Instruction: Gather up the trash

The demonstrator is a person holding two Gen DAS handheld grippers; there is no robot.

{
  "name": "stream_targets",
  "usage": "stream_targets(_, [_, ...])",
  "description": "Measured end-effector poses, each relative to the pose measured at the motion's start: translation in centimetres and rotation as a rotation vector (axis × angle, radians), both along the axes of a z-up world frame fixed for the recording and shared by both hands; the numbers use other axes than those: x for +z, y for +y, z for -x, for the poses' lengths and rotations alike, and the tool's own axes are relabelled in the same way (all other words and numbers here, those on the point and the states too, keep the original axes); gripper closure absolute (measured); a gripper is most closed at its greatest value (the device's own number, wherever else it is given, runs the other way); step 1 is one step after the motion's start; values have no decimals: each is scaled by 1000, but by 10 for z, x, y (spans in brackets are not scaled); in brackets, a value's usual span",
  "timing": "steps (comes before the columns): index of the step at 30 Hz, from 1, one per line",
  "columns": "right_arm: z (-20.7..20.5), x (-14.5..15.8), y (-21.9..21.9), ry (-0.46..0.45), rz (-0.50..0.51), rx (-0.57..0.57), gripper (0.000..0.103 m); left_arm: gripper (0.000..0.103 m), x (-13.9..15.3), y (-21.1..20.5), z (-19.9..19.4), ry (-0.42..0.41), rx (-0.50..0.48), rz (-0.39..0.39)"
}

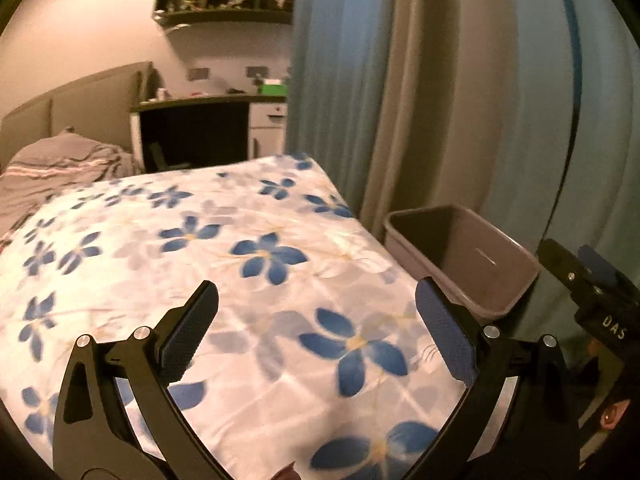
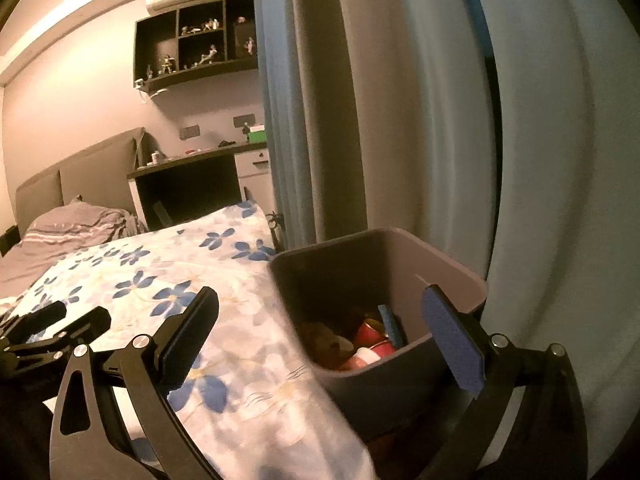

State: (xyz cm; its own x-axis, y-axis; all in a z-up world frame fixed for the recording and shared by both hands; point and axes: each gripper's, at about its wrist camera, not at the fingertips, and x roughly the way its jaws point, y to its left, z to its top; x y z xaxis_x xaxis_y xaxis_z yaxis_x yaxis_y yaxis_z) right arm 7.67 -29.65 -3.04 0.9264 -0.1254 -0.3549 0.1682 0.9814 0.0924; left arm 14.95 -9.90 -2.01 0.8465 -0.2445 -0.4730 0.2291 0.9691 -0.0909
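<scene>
A grey plastic bin (image 2: 452, 268) stands on the floor beside the bed, against the curtain. Red cups (image 2: 370, 336) and other crumpled trash lie at its bottom. My right gripper (image 2: 320, 312) hangs open just before the bin's near rim, nothing between its blue pads. In the left wrist view the same bin (image 1: 504, 264) sits to the right of the bed. My left gripper (image 1: 316, 304) is open above the flowered bedspread (image 1: 240, 248), empty. The right gripper's black body (image 1: 592, 292) shows at the right edge; the left gripper's fingers (image 2: 52, 320) show at the left of the right wrist view.
A bed with a white and blue flowered cover (image 2: 168, 280) fills the lower left; a grey pillow (image 2: 76, 224) lies at its head. Blue-grey curtains (image 2: 420, 120) hang behind the bin. A dark desk (image 2: 192, 168) and a wall shelf (image 2: 196, 40) stand further back.
</scene>
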Motion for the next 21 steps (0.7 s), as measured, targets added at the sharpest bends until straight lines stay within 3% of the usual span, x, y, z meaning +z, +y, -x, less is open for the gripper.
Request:
stream_targets(6, [29, 6, 34, -13, 34, 30, 6, 6, 8, 22, 36, -46, 52, -45])
stream_targets(21, [75, 15, 87, -27, 54, 83, 6, 6, 10, 70, 102, -70, 112, -45])
